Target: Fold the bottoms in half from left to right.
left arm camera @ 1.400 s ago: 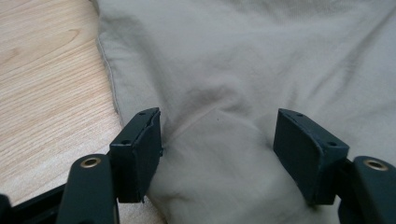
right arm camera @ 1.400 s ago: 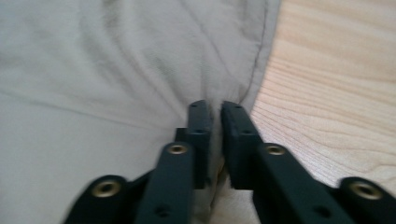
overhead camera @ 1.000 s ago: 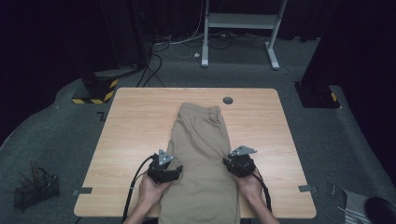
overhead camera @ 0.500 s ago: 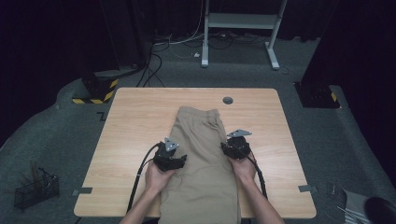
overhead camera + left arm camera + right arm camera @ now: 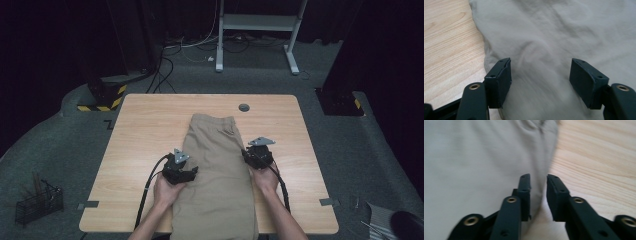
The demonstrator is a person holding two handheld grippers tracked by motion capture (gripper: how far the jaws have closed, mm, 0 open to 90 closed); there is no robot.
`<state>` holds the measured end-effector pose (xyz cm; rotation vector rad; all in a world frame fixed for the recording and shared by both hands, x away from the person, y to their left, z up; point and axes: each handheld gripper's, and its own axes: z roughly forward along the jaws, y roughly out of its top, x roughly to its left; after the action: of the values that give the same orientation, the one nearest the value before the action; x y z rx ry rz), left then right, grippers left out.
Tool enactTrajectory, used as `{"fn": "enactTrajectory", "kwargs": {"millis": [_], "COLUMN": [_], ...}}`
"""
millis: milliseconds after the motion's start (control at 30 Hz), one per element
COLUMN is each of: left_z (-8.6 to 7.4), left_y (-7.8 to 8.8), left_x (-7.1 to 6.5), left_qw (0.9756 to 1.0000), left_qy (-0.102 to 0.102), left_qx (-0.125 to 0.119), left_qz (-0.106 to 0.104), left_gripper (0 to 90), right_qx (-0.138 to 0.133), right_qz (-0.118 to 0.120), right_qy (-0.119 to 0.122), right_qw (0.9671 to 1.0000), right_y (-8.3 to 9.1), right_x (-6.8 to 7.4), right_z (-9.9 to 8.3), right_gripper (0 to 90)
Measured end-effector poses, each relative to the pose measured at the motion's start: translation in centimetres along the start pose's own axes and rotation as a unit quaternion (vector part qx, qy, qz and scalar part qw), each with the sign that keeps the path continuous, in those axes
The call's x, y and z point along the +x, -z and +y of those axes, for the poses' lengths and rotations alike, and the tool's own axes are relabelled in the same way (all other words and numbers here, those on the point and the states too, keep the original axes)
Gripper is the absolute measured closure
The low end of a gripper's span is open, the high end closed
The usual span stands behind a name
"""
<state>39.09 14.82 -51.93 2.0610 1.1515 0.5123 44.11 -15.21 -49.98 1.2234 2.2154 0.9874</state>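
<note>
Folded khaki trousers (image 5: 217, 170) lie lengthwise down the middle of the wooden table (image 5: 140, 130). My left gripper (image 5: 181, 170) sits over their left edge. In the left gripper view its jaws stand wide apart above the cloth (image 5: 554, 32), holding nothing. My right gripper (image 5: 257, 155) is at the trousers' right edge. In the right gripper view its jaws are drawn close together, and the cloth's edge (image 5: 541, 167) runs into the narrow gap between them. Both gripper views are blurred by motion.
A round grey grommet (image 5: 244, 107) is set in the table near its far edge. A black wire basket (image 5: 37, 202) stands on the floor at the left. A white desk frame (image 5: 257, 30) and cables lie beyond the table.
Both hands have slid forward along the trousers' sides, from near the front edge to about mid-length. The trousers themselves have not shifted.
</note>
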Motion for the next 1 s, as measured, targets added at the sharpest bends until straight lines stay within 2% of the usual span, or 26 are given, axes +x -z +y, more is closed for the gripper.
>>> {"fn": "enactTrajectory", "kwargs": {"millis": [100, 200, 267, 333, 433, 500, 667, 867, 1000], "left_z": [-0.5, -1.5, -2.1, -2.8, -2.7, -2.4, -1.2, 0.5, 0.7], "left_y": [1.5, 2.8, 2.9, 2.5, 2.2, 1.7, 0.3, -1.3, -0.8], "left_x": [-1.0, -2.2, -2.5, -2.5, -2.3, -2.0, -0.6, 0.5, 0.8], "left_qw": [0.9997, 0.9989, 0.9986, 0.9987, 0.9990, 0.9992, 0.9997, 0.9999, 1.0000], "left_qy": [-0.013, -0.033, -0.041, -0.040, -0.037, -0.033, -0.019, -0.009, -0.005], "left_qx": [-0.007, -0.008, -0.002, 0.003, -0.003, -0.003, -0.008, 0.001, 0.008], "left_qz": [-0.019, -0.032, -0.032, -0.031, -0.025, -0.024, -0.015, -0.007, -0.002], "left_gripper": [32.1, 31.1, 31.0, 31.1, 31.0, 31.0, 31.5, 31.5, 32.5], "right_qx": [-0.011, -0.004, 0.011, 0.026, 0.024, 0.029, 0.036, 0.038, 0.042], "right_qz": [0.032, 0.064, 0.068, 0.063, 0.058, 0.049, 0.041, 0.030, 0.030], "right_qy": [0.025, 0.031, 0.038, 0.042, 0.042, 0.056, 0.053, 0.041, 0.025], "right_qw": [0.9991, 0.9975, 0.9969, 0.9968, 0.9971, 0.9968, 0.9971, 0.9980, 0.9983], "right_y": [2.0, 3.0, 2.9, 2.4, 1.9, 1.6, 0.3, -1.3, -1.4], "right_x": [2.0, 3.6, 4.3, 4.4, 4.0, 3.9, 2.9, 1.9, 1.7], "right_z": [-1.0, -2.4, -3.2, -3.7, -3.9, -3.6, -2.4, -1.0, -0.6], "right_gripper": [64.8, 62.6, 61.6, 61.0, 61.0, 59.2, 59.4, 58.8, 55.2]}}
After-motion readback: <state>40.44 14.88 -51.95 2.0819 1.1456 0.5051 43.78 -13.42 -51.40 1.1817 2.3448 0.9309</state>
